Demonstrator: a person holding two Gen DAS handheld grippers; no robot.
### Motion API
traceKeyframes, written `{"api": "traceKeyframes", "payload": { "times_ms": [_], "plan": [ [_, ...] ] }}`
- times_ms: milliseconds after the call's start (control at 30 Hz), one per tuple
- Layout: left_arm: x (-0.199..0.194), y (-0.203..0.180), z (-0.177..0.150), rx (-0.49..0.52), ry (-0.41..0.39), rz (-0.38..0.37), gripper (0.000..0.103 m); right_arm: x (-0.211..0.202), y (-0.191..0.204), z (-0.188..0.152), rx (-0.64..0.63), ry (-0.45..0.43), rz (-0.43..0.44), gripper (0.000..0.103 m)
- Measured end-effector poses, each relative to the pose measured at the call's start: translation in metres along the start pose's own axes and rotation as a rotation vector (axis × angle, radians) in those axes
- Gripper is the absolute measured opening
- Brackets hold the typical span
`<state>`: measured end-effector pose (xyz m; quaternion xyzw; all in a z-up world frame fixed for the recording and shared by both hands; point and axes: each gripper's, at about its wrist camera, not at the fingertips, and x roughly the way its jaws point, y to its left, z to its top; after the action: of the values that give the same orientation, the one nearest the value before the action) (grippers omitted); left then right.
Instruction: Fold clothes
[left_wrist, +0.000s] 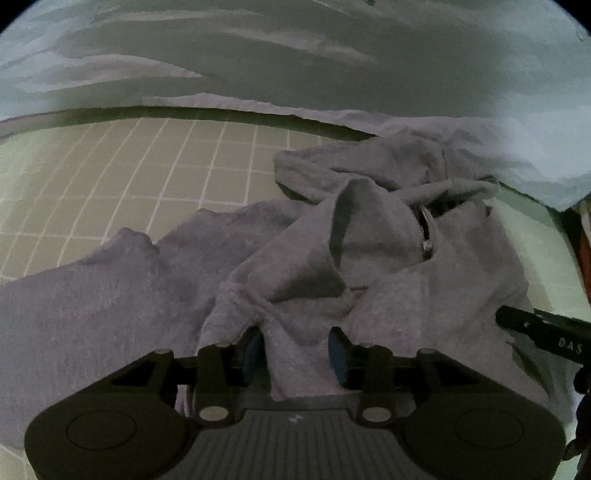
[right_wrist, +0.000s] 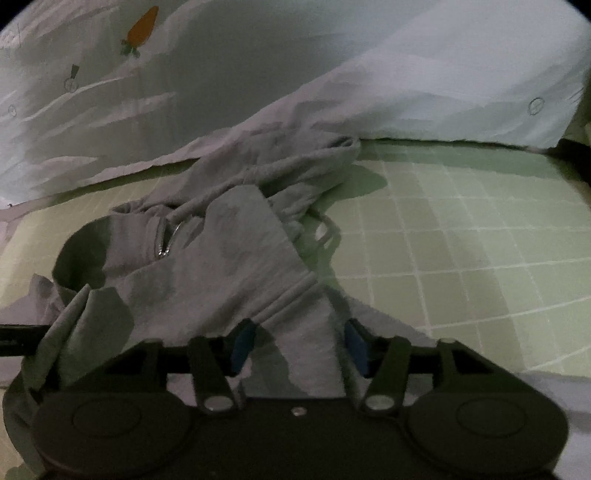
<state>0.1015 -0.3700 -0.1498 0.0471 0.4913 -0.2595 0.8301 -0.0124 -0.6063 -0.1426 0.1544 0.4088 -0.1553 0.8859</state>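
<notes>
The grey hoodie (left_wrist: 369, 236) is lying crumpled on the green grid mat (left_wrist: 110, 177), its hem running directly between the parted jaws of both the left gripper (left_wrist: 297, 350) and right gripper (right_wrist: 299, 343), neither gripping yet.

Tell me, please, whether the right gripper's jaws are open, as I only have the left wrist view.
Observer: Yes, the right gripper has its jaws open, with a fold of the grey sweatshirt lying between them.
Operator: Thank you. What lies to the right of the sweatshirt?
Observer: Only the green grid mat, which is uncovered on that side.
Operator: Is there anything notable behind the mat?
Observer: The pale sheet there carries an orange carrot print at its upper left.
</notes>
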Motion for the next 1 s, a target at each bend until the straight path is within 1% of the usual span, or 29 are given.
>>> {"api": "traceKeyframes", "payload": {
  "times_ms": [33, 67, 100, 133, 167, 200, 267, 333, 367, 400, 433, 467, 500, 533, 567, 600, 633, 667, 700, 733, 800, 867, 900, 1000],
  "plan": [
    [-0.001, -0.001, -0.001, 0.009, -0.004, 0.012, 0.023, 0.001, 0.000, 0.000, -0.003, 0.002, 0.003, 0.043],
    [-0.002, -0.001, -0.001, 0.018, -0.006, 0.034, 0.010, 0.001, 0.001, 0.000, -0.007, -0.001, 0.002, 0.038],
    [-0.003, -0.001, -0.001, 0.027, -0.006, 0.058, 0.007, 0.001, 0.001, -0.001, -0.010, -0.005, -0.001, 0.027],
    [-0.007, 0.004, 0.001, 0.003, -0.013, 0.047, 0.007, -0.001, 0.000, -0.001, -0.008, -0.011, -0.004, 0.019],
    [-0.016, 0.011, 0.004, -0.033, -0.037, 0.037, 0.006, -0.004, -0.004, -0.001, 0.004, -0.020, 0.004, 0.015],
    [-0.026, 0.018, 0.007, -0.069, -0.065, 0.028, 0.006, -0.010, -0.008, -0.001, 0.028, -0.036, 0.017, 0.009],
    [-0.048, 0.037, 0.015, -0.154, -0.120, 0.019, 0.006, -0.025, -0.019, -0.001, 0.076, -0.075, 0.053, 0.006],
    [-0.070, 0.063, 0.024, -0.256, -0.176, 0.021, 0.006, -0.041, -0.024, -0.001, 0.096, -0.113, 0.058, 0.006],
    [-0.075, 0.080, 0.025, -0.329, -0.190, 0.007, 0.006, -0.046, -0.027, -0.001, 0.104, -0.125, 0.054, 0.006],
    [-0.079, 0.098, 0.026, -0.407, -0.201, -0.012, 0.004, -0.048, -0.030, -0.003, 0.121, -0.127, 0.049, 0.006],
    [-0.078, 0.109, 0.025, -0.451, -0.209, 0.030, 0.000, -0.050, -0.034, -0.004, 0.138, -0.130, 0.044, 0.006],
    [-0.074, 0.116, 0.024, -0.460, -0.207, 0.123, 0.000, -0.049, -0.038, -0.006, 0.158, -0.127, 0.041, 0.006],
    [-0.071, 0.123, 0.022, -0.469, -0.191, 0.155, 0.000, -0.043, -0.042, -0.008, 0.182, -0.110, 0.031, 0.006],
    [-0.067, 0.130, 0.020, -0.479, -0.172, 0.171, 0.000, -0.039, -0.043, -0.009, 0.188, -0.095, 0.010, 0.007],
    [-0.064, 0.137, 0.018, -0.489, -0.153, 0.186, 0.000, -0.039, -0.040, -0.008, 0.174, -0.101, -0.001, 0.008],
    [-0.066, 0.139, 0.017, -0.494, -0.155, 0.167, 0.001, -0.039, -0.038, -0.007, 0.160, -0.107, -0.012, 0.010],
    [-0.069, 0.136, 0.017, -0.478, -0.164, 0.150, 0.002, -0.039, -0.036, -0.006, 0.145, -0.113, -0.023, 0.017],
    [-0.071, 0.130, 0.018, -0.437, -0.168, 0.142, 0.005, -0.040, -0.033, -0.004, 0.131, -0.119, -0.034, 0.023],
    [-0.071, 0.121, 0.021, -0.388, -0.166, 0.138, 0.012, -0.040, -0.031, -0.003, 0.117, -0.125, -0.045, 0.039],
    [-0.070, 0.111, 0.023, -0.337, -0.164, 0.136, 0.020, -0.040, -0.029, -0.002, 0.103, -0.131, -0.056, 0.050],
    [-0.065, 0.093, 0.028, -0.252, -0.159, 0.125, 0.024, -0.040, -0.024, 0.001, 0.075, -0.143, -0.078, 0.052],
    [-0.055, 0.073, 0.032, -0.189, -0.155, 0.102, 0.026, -0.040, -0.019, 0.003, 0.044, -0.156, -0.093, 0.053],
    [-0.049, 0.063, 0.034, -0.165, -0.148, 0.090, 0.029, -0.038, -0.015, 0.005, 0.023, -0.162, -0.085, 0.055],
    [-0.038, 0.043, 0.036, -0.111, -0.136, 0.063, 0.029, -0.028, -0.002, 0.011, -0.042, -0.157, -0.058, 0.055]
  ]
}}
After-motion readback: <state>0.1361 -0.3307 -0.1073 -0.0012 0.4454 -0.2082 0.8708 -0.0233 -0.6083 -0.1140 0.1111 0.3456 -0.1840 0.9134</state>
